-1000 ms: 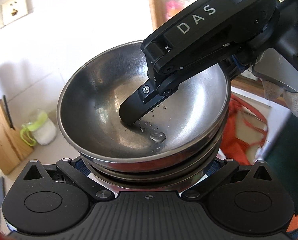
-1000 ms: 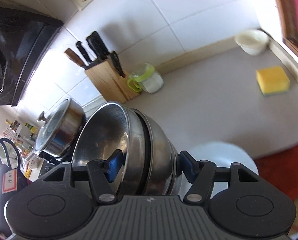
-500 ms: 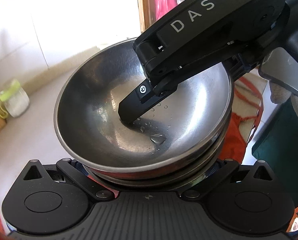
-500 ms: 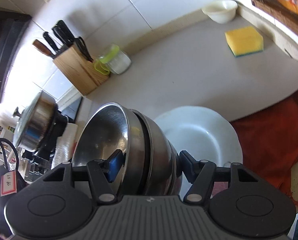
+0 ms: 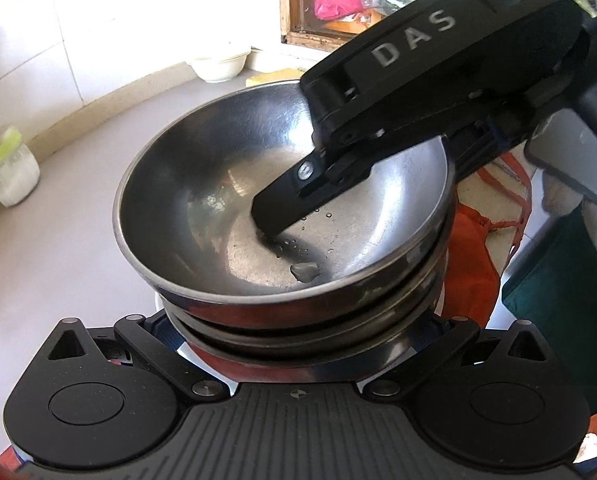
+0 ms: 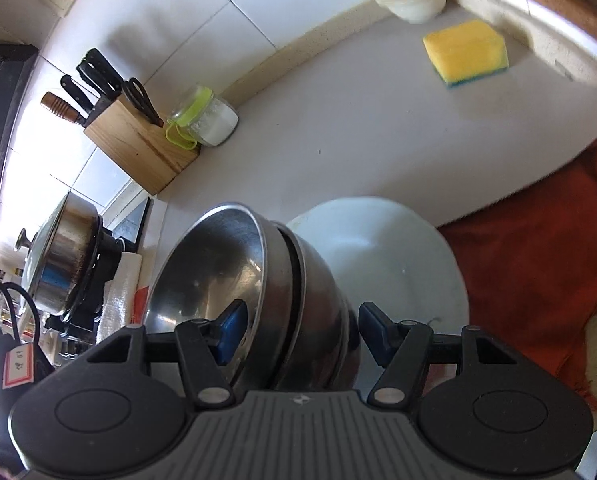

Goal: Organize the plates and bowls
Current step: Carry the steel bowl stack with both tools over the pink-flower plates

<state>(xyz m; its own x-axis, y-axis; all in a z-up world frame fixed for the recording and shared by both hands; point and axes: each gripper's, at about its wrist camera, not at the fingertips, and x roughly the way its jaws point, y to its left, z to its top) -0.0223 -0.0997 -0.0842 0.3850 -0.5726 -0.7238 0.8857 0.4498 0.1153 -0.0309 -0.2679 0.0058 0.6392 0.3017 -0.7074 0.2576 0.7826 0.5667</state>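
Your right gripper [image 6: 294, 330] clamps the nested steel bowls [image 6: 266, 276] above the white plate [image 6: 398, 256]; your left gripper [image 5: 298, 344] grips their base.

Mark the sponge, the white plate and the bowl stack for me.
sponge [image 6: 464, 53], right wrist view, yellow top face.
white plate [image 6: 398, 256], right wrist view, bare inner surface.
bowl stack [image 5: 226, 216], left wrist view, top bowl's inside.

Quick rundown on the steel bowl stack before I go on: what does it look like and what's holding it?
The steel bowl stack looks like three nested stainless bowls, shiny and scuffed, with water drops in the top one. It is tilted. The right gripper pinches one side, one blue pad inside the top bowl, the other outside the bottom one. The left gripper brackets the lower bowls; its fingertips are hidden. In the right wrist view, a white plate on the counter shows just behind it.
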